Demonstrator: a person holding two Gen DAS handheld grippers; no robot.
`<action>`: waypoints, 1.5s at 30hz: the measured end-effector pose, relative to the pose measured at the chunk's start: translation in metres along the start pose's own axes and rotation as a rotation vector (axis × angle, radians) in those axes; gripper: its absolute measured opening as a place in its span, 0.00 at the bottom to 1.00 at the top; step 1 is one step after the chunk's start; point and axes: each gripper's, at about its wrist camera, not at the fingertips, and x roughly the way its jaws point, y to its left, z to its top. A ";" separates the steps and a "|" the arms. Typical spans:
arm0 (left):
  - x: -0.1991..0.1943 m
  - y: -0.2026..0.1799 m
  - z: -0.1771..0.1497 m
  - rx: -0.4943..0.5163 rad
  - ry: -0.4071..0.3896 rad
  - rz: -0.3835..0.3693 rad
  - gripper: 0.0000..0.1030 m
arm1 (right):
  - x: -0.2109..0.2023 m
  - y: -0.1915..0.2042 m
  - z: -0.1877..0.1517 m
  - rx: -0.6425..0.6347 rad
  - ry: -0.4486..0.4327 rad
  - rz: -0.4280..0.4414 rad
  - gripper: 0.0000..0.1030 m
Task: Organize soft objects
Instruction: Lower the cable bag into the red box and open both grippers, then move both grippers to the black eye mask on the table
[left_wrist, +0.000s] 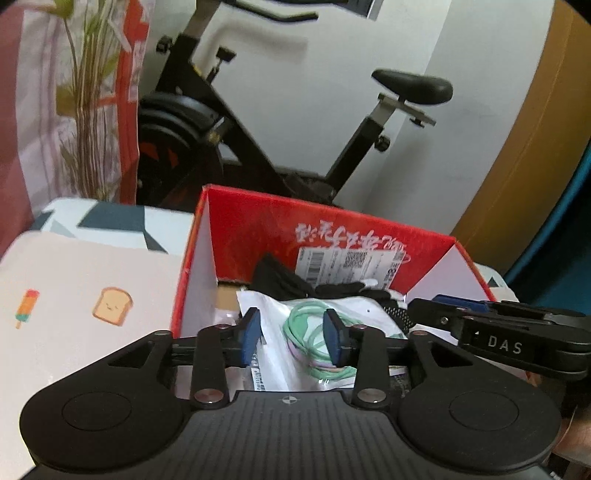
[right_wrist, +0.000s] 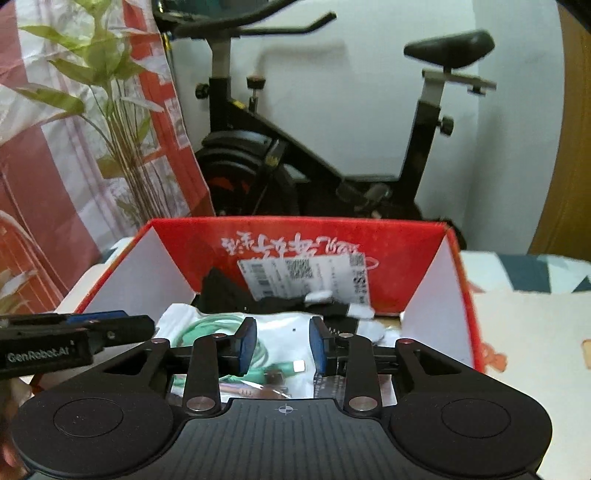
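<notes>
Looming behind the work, a black exercise bike stands against the wall as two handheld grippers hover side by side over an open red cardboard box on a patterned surface. Inside the box lie dark soft items at the back and, nearer, a clear plastic bag holding a coiled green cable. The left gripper is spread open with nothing between its blue pads, and the right gripper is likewise parted and empty, both poised just above the bag. The risks look plain: the slick bag may slide out of a shallow pinch, a pad may snag the cable loops through the film, and the two tools, close together, could knock each other or catch the box's raised flaps.
</notes>
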 end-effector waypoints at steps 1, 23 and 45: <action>-0.005 -0.001 0.000 0.008 -0.012 0.001 0.40 | -0.004 0.001 -0.001 -0.008 -0.015 -0.002 0.33; -0.092 -0.012 -0.079 0.065 -0.080 0.036 0.50 | -0.126 -0.011 -0.075 -0.032 -0.236 0.064 0.40; -0.076 -0.002 -0.145 -0.023 0.038 0.101 0.50 | -0.110 -0.019 -0.162 -0.024 -0.097 0.025 0.44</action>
